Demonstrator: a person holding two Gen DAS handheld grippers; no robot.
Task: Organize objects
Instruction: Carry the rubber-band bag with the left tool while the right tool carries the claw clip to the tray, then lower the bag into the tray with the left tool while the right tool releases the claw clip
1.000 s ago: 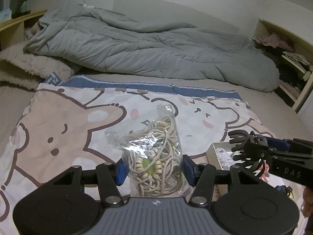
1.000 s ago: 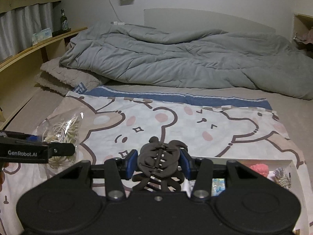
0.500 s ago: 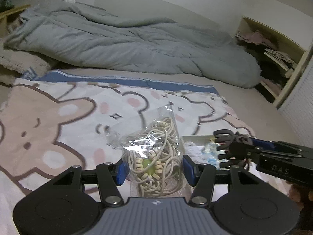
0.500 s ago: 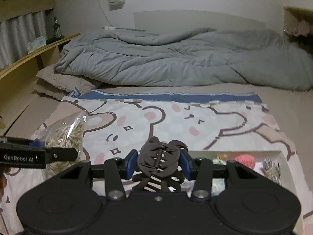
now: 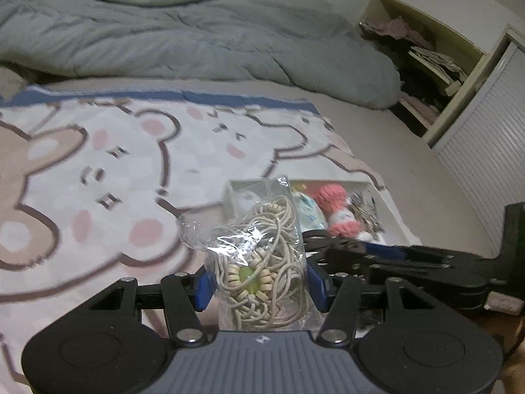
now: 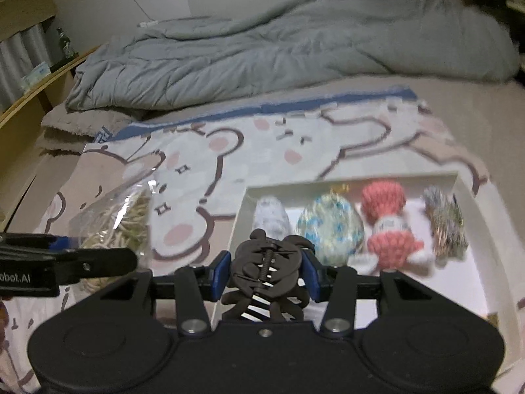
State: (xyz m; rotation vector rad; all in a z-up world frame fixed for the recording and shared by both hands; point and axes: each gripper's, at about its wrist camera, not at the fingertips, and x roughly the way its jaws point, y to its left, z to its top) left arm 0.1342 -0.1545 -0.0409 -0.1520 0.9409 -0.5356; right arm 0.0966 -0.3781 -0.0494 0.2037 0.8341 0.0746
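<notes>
Both loads over the white tray (image 6: 466,197) — left gripper (image 5: 259,282) clamps the cord bag (image 5: 262,256), right gripper (image 6: 265,271) the dark hair claw (image 6: 265,272); next, probably, lower into bare tray floor and release.

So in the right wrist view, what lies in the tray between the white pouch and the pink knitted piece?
A round blue-and-white patterned item lies between the white pouch and pink knitted piece, right wrist view.

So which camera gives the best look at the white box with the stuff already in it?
The right wrist view. The white box fills the right half there, with the items in it lined up in plain sight. In the left wrist view the white box sits farther off, and the bag of cord covers its left part.
</notes>
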